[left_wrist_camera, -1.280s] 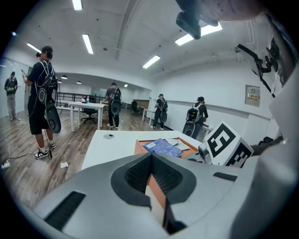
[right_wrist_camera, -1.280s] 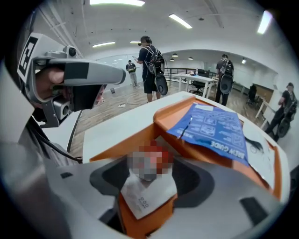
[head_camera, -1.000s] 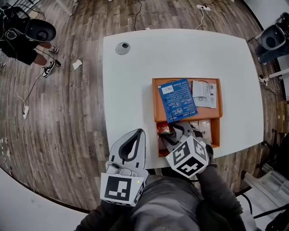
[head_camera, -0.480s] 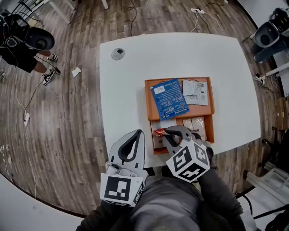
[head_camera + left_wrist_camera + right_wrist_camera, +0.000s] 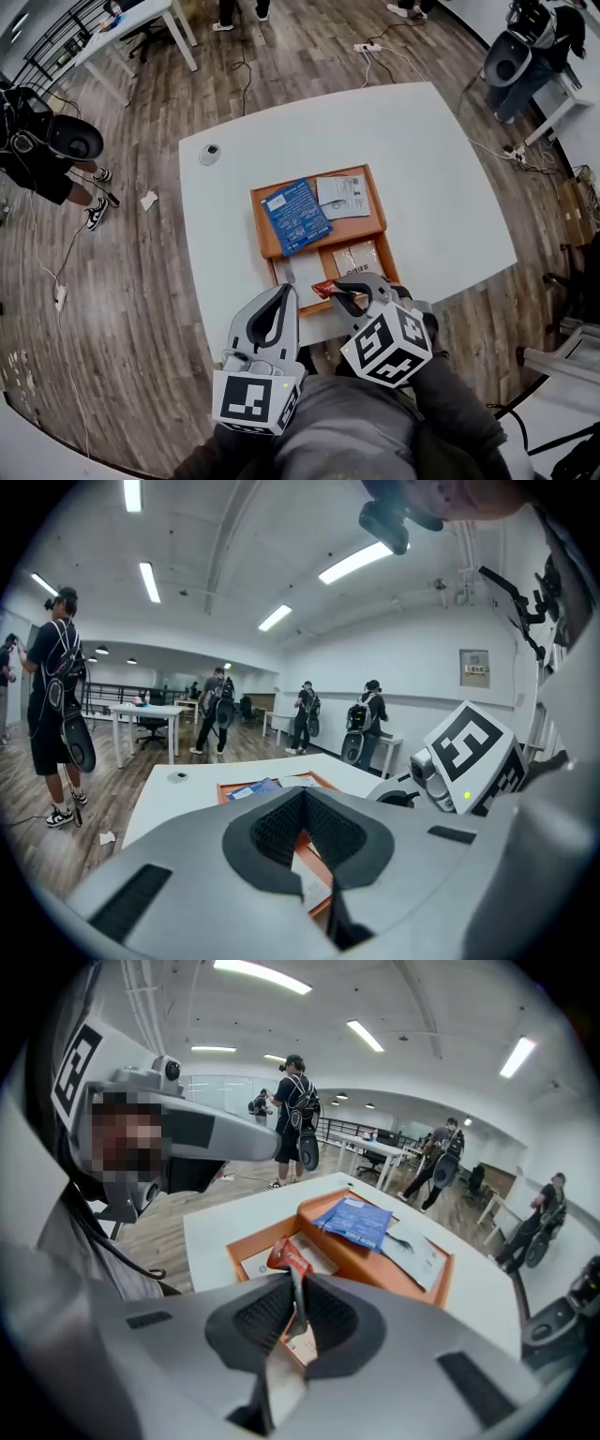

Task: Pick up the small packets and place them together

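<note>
My right gripper (image 5: 336, 292) is shut on a small red packet (image 5: 323, 288), its jaws having just closed on it; the packet (image 5: 287, 1258) stands on edge between the pads, held above the near edge of the orange tray (image 5: 259, 203). The tray's far section holds a blue packet (image 5: 294, 217) and a white leaflet (image 5: 342, 195). In its near compartments lie a white packet (image 5: 292, 272) and a brownish packet (image 5: 358, 258). My left gripper (image 5: 284, 292) hovers shut and empty at the tray's near left, beside the right one.
The white table (image 5: 422, 178) carries a small grey round disc (image 5: 209, 154) at its far left. Its near edge lies just under my grippers. Several people stand about on the wood floor, with other desks behind them.
The right gripper closed on the red packet in the tray's near left compartment and lifted it toward me. Both grippers rose, and the tray now looks farther away.
</note>
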Demonstrator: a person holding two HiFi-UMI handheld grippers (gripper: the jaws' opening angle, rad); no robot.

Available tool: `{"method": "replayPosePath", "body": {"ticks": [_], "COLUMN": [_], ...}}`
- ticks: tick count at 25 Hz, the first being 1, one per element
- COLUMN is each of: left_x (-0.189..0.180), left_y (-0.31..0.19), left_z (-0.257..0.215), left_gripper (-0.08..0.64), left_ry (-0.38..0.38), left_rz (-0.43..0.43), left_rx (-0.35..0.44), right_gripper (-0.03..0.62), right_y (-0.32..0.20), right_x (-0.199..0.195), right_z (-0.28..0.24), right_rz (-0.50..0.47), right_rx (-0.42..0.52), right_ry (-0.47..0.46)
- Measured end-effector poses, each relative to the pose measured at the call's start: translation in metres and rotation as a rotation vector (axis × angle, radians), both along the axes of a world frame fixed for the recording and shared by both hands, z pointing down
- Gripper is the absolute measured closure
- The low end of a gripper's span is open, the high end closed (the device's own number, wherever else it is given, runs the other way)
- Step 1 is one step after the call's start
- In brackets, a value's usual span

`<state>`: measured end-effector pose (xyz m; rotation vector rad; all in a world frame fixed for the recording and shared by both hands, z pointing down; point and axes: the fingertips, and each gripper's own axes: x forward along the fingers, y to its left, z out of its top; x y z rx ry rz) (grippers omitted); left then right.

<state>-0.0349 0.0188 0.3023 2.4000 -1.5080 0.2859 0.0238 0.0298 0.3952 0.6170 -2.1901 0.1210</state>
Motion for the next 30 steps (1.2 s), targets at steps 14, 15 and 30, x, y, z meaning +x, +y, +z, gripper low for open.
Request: {"method": "replayPosePath", "body": {"ticks": [14, 15, 30], "left_x": [0.055, 0.056, 0.005], "left_y": [0.000, -0.003, -0.082], "left_z": [-0.013, -0.013, 0.003], "left_gripper": [0.563, 0.563, 0.563], "left_ry": [-0.004, -0.006, -0.014], "left_rz": [0.100, 0.105, 0.103], "left_rx": [0.026, 0.024, -0.052], "right_gripper": [0.555, 0.555, 0.555], "right_y": [-0.003, -0.008, -0.144], "right_x": [0.044, 0.045, 0.039], "right_z": [-0.013, -0.016, -0.031], "right_rz": [0.076, 0.087, 0.297], "right_rx": [0.023, 0.030, 0.137], "right_ry": [-0.017, -0.022, -0.014]}}
